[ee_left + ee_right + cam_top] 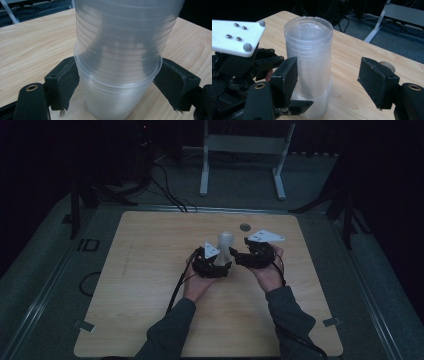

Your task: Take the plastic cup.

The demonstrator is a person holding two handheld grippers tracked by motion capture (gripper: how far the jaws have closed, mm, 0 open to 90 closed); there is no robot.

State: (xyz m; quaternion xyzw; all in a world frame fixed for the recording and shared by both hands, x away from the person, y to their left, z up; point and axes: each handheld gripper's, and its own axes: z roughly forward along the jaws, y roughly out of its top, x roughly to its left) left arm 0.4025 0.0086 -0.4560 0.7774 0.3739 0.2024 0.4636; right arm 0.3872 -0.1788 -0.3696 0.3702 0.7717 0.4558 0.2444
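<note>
High view: a stack of clear plastic cups [224, 247] stands upside down near the middle of the wooden tabletop [150, 270], with the left gripper [214, 265] set at its base and the right gripper [251, 254] just beside it on the other side; a small round disc [244, 226] lies apart, farther back. Left gripper view: both fingers [65, 82] bracket the lowest cup [115, 95] just under its rim and appear to touch its wall on each side, so I judge the bottom cup gripped, lightly, without visible crushing. Right gripper view: the fingers [377, 82] stand wide apart, one close beside the upper stack [308, 52], the other well clear; nothing is held. Assessment: the work appears to be pulling cups off the stack. The anchoring grip at the base looks done; the right gripper's grasp on the upper cups and the separation itself are not yet made.
</note>
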